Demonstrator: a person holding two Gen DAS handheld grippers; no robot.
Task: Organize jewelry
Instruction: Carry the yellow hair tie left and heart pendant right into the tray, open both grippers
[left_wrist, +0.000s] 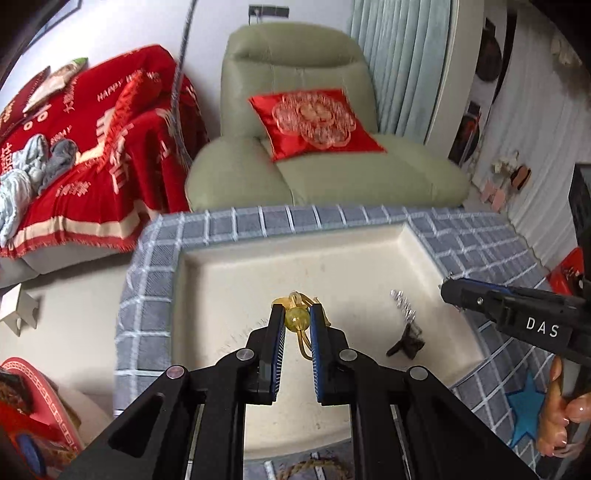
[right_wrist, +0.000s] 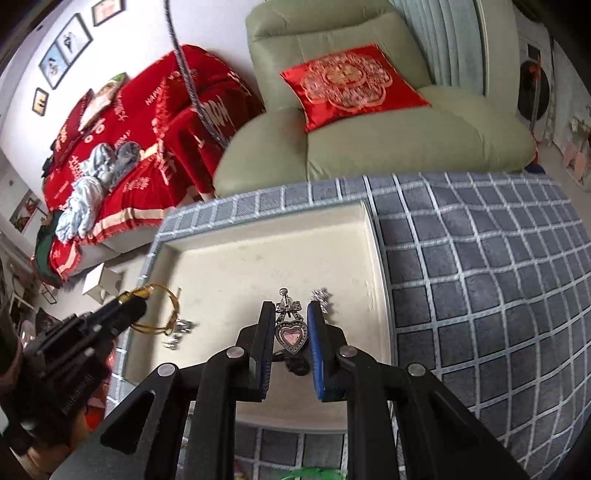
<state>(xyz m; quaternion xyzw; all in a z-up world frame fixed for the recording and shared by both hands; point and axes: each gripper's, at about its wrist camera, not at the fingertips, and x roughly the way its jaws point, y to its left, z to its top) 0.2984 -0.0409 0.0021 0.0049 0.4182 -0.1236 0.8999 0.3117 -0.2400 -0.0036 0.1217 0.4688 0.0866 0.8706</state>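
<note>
Left gripper (left_wrist: 298, 319) clamped on a yellow beaded bangle (left_wrist: 297, 318), bead pinched between the pads so the hoop hangs free over the cream tray (left_wrist: 229, 266). Right gripper (right_wrist: 291, 325) clamped on a heart pendant (right_wrist: 293, 334), likewise above the tray; likely both are carried for sorting. A silver piece (right_wrist: 322, 297) lies just beyond its right fingertip.

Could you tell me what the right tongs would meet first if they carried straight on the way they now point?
Probably the bare floor of the cream tray: the right tongs, shut on the heart pendant, angle down over it. Depth is uncertain.
</note>
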